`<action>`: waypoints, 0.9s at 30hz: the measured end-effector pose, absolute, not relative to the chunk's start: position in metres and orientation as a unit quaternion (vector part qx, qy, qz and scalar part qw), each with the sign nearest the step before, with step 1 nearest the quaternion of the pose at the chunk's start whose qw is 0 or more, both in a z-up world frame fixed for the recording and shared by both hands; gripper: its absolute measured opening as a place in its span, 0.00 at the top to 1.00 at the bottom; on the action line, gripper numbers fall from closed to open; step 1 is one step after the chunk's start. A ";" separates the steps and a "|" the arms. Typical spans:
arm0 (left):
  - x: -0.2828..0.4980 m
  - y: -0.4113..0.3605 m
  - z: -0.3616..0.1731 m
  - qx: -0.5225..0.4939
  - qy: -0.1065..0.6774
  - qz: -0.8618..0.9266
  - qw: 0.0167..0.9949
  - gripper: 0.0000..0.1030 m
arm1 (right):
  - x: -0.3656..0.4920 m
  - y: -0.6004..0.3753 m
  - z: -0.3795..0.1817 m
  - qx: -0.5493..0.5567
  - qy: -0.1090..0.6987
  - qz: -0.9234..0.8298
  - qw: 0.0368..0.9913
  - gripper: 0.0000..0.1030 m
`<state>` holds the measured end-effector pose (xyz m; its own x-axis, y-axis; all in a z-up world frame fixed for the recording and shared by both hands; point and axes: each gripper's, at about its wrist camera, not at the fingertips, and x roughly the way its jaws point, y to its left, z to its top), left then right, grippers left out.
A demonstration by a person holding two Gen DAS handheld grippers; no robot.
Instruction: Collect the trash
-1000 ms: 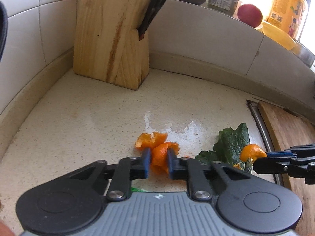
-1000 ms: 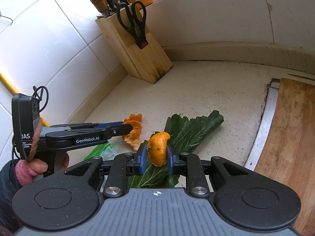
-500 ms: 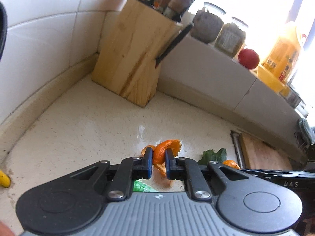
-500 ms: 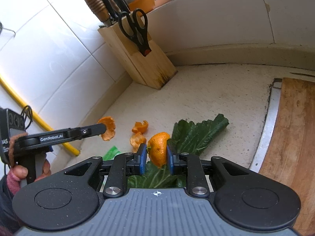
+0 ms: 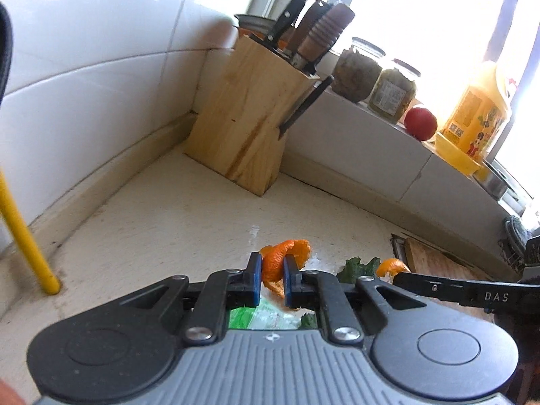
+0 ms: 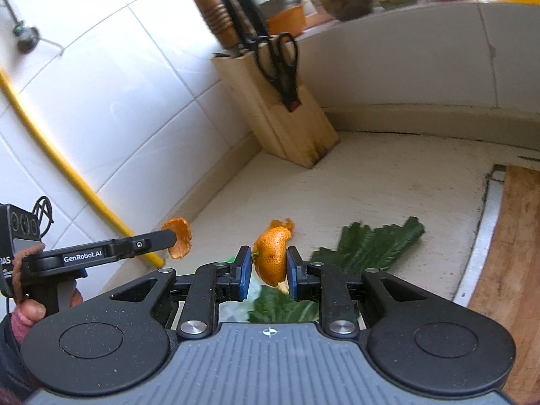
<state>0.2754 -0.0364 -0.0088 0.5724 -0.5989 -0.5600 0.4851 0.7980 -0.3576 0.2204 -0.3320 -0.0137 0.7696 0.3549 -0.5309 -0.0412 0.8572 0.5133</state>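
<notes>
My left gripper is shut on a curled piece of orange peel and holds it above the speckled counter. My right gripper is shut on a larger, rounder orange peel, also off the counter. In the right wrist view the left gripper shows at the left with its peel. One more peel scrap lies on the counter beside a green leaf. A green wrapper lies under my left fingers.
A wooden knife block with knives and scissors stands in the back corner. Jars, a tomato and a yellow bottle line the sill. A wooden cutting board lies on the right, a yellow pipe on the left.
Both grippers have risen from the counter with their peels held. The left one has drawn back and to the left, leaving a scrap and the leaf lying below.
</notes>
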 end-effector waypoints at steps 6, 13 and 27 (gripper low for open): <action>0.258 -0.019 -0.002 -0.091 0.334 -0.292 0.891 0.89 | 0.217 -0.317 -0.003 0.230 0.317 0.126 0.912 0.72; 0.240 -0.002 0.004 -0.101 0.322 -0.279 0.899 0.89 | 0.211 -0.300 0.008 0.217 0.312 0.148 0.913 0.72; 0.194 0.051 0.014 -0.113 0.301 -0.232 0.918 0.89 | 0.204 -0.242 0.022 0.193 0.312 0.219 0.904 0.72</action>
<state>0.1941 0.0511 0.0140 0.7114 -0.4942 -0.4997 0.3583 0.8667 -0.3470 0.2041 -0.2425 0.0221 0.7098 0.5162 -0.4792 -0.2749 0.8294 0.4863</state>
